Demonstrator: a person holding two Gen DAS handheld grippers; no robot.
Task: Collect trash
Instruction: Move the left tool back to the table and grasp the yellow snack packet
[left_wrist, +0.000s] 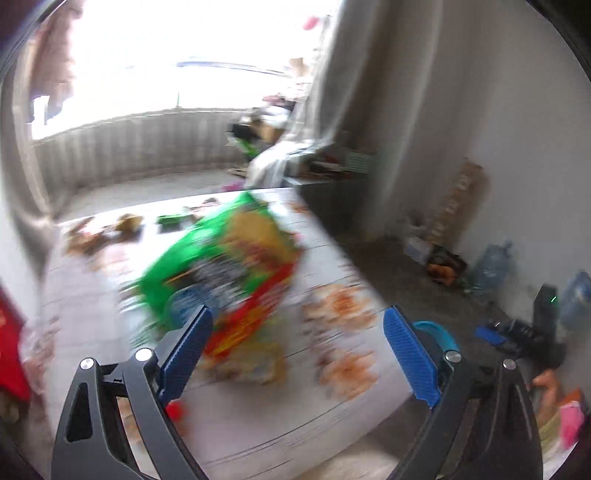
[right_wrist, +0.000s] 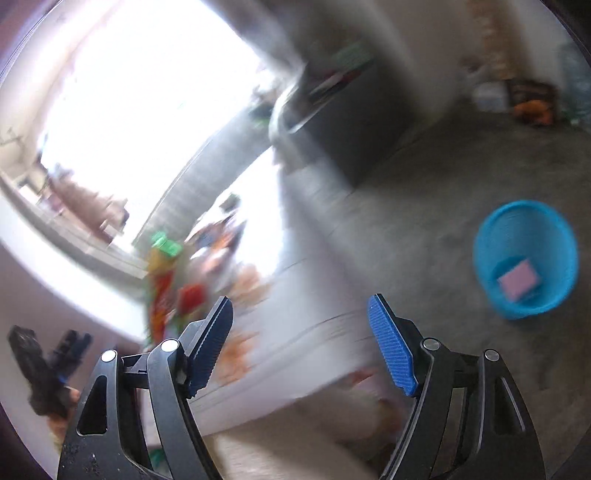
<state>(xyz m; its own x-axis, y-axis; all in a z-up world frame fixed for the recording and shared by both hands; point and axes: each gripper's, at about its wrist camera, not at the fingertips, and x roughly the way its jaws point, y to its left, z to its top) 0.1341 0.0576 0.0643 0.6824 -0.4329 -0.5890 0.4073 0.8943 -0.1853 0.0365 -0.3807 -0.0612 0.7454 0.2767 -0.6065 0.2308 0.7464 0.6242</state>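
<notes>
The left gripper (left_wrist: 297, 334) gapes wide, clamping nothing, over the table's (left_wrist: 258, 424) near edge; a blurred green snack bag (left_wrist: 221, 266) lies mid-table. The right gripper (right_wrist: 300, 332) likewise stands apart. Right, on open floor, sits the blue basket (right_wrist: 491, 236).

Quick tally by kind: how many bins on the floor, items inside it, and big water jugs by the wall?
Blue bin: 1
Pink item inside the bin: 1
Water jugs by the wall: 2
Total: 4
</notes>
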